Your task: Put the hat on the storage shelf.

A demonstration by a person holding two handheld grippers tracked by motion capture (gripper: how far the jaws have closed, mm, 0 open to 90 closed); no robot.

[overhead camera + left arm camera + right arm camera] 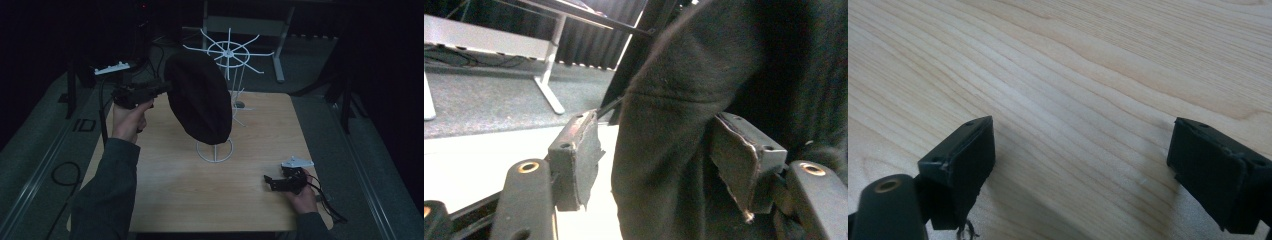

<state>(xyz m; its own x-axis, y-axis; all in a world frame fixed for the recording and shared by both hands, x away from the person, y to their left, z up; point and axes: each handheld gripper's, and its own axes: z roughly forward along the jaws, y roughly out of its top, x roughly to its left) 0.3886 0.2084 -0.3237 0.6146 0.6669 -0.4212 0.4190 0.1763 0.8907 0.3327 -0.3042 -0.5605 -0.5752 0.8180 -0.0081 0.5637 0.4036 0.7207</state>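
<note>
Overhead, a dark felt hat is hanging on a white wire rack that is standing on the wooden worktop, while the left gripper, raised in the person's left hand, is reaching to the hat's left edge. Near the worktop's right front corner, the right gripper is lying low on the wood in the right hand, well apart from the hat and rack.

Along the left gripper, the hat is hanging between the fingers, which are standing wide apart; the left pad is showing a clear gap to the cloth, and the right one is sitting just beside a fold without pinching it.

Along the right gripper, the fingers are spread wide over bare worktop, holding nothing.
</note>
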